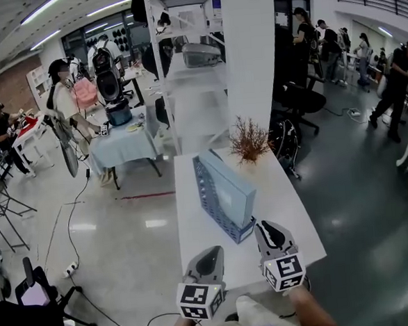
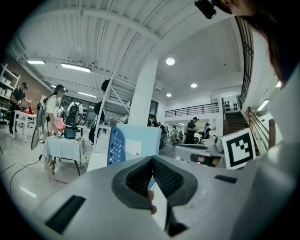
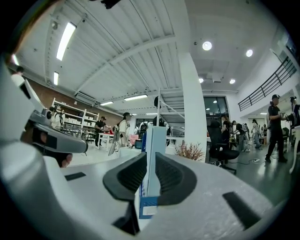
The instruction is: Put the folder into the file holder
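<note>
Folder: one, standing in one file holder.

Bright, even light from ceiling lamps; strong fisheye warping with dark corners

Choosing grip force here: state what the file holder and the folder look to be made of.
Blue file holder: probably rigid matte plastic; its side wall is a moulded grid of holes. Pale blue folder: flat, smooth sheet; plastic or coated card, cannot tell which.
</note>
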